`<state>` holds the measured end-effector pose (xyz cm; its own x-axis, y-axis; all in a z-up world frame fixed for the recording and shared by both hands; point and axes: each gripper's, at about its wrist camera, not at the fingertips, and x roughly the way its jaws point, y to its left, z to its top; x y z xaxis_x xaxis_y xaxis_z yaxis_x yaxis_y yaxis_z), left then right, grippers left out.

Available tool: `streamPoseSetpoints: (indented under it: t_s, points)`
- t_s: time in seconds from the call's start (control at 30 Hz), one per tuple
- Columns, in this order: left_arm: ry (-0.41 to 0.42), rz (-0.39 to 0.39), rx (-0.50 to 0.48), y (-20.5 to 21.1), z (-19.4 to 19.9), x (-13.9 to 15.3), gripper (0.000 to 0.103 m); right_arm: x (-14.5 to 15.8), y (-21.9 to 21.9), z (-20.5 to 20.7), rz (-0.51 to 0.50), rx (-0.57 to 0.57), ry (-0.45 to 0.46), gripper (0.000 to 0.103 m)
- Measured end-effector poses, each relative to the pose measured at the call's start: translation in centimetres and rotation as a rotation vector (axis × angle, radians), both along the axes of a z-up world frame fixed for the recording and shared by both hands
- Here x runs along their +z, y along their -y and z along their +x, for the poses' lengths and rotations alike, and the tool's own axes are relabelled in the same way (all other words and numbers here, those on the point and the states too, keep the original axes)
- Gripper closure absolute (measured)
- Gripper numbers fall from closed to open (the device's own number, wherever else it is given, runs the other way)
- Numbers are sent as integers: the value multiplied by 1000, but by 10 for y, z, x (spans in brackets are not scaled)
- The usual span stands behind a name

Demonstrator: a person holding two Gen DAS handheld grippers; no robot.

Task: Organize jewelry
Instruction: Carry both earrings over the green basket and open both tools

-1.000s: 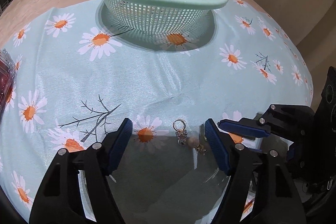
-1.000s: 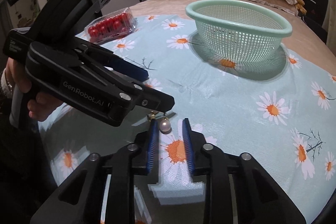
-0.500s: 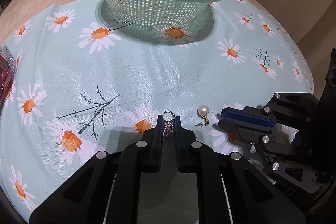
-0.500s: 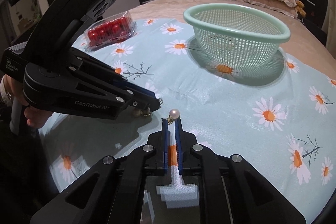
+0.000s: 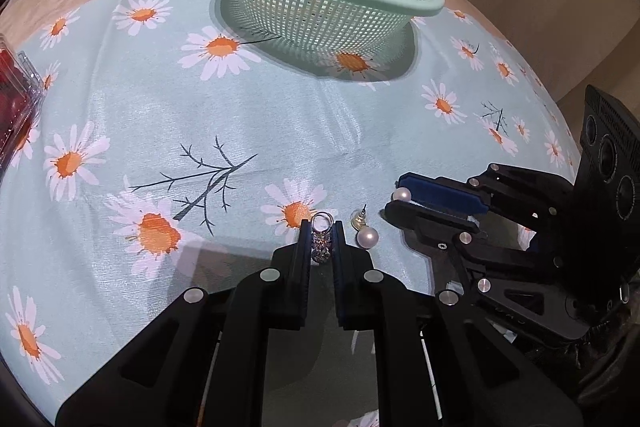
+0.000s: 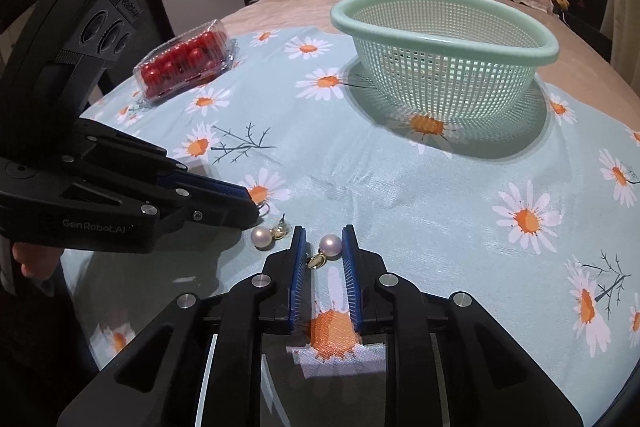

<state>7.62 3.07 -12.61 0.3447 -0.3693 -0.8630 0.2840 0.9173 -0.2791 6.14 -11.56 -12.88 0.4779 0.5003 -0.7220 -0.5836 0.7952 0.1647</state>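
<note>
Left gripper (image 5: 321, 227): jaws closed on the crystal ring, low over the cloth; in the right wrist view it enters from the left (image 6: 256, 205), with the ring's loop showing just past its tip.
Crystal ring (image 5: 321, 241): clamped upright between the left pads, its round loop rising above the fingertips and its stone-set part lower in the gap.
Right gripper (image 6: 323, 237): jaws a narrow way apart around the second pearl earring; whether the pads (image 6: 298, 259) touch it cannot be told. In the left wrist view it lies to the right (image 5: 400, 201).
First pearl earring (image 5: 366, 235): lies loose on the cloth just right of the left fingertips, with its gold back and post beside the pearl; seen in the right wrist view (image 6: 264, 237) between the two grippers.
Second pearl earring (image 6: 328, 247): pearl at the right gripper's tip, gold stud behind it between the blue pads; the pearl shows at that tip in the left wrist view (image 5: 401, 195).
Basket (image 5: 424, 1): pale green mesh, upright on the far part of the cloth, well apart from the jewelry; nothing can be made out inside it.
Tablecloth (image 5: 160, 115): light blue with daisies, spread over a bed.
Tomato box (image 6: 186, 61): clear clamshell of red cherry tomatoes at the cloth's far left edge.
</note>
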Motion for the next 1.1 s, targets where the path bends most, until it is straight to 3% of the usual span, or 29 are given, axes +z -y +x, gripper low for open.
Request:
streamPoseSetpoints:
  t_s: [0.03, 0.3, 0.7, 0.8, 0.9, 1.1]
  points:
    - [-1, -12, 4, -2, -1, 1, 93, 2, 3, 0, 8, 4, -7, 92]
    - [38, -72, 16, -9, -9, 20, 93, 23, 24, -11, 12, 21, 20, 92]
    - [96, -152, 46, -34, -20, 46, 93, 55, 83, -6, 82, -91, 67, 92]
    - [107, -160, 54, -40, -19, 52, 93, 65, 98, -1, 114, -117, 79, 92]
    - [109, -172, 59, -46, -19, 55, 93, 76, 116, 6, 214, -137, 80, 92]
    - [112, -158, 58, -42, -9, 58, 93, 95, 124, 22, 228, -147, 119, 92]
